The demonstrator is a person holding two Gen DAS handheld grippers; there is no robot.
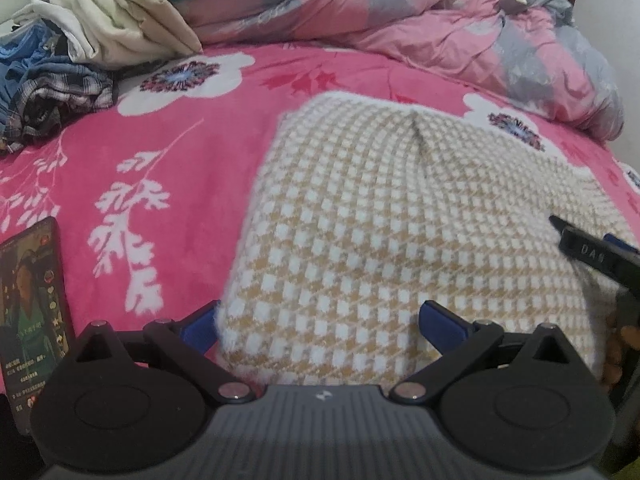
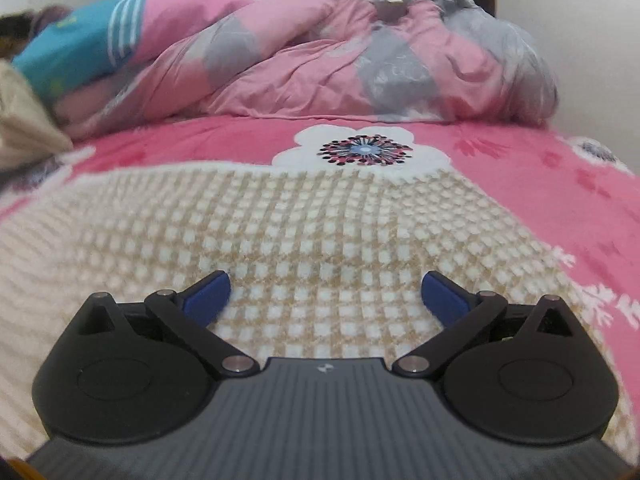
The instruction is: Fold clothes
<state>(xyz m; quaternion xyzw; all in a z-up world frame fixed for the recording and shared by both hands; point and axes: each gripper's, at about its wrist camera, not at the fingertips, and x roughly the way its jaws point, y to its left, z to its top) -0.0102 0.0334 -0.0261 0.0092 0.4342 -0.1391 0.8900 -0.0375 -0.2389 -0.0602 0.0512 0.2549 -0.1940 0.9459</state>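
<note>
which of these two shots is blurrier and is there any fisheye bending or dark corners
Right wrist view: blurrier, with the checked knit garment smeared and the quilt soft, as if from motion. Left wrist view: sharper on the garment, though its left edge is soft. Both views: strong fisheye bending of the pink bedspread, dark rounded corners, flat indoor light, no glare.

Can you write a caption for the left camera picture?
Open left gripper over a beige-and-white checked sweater on a pink flowered bedspread.
</note>
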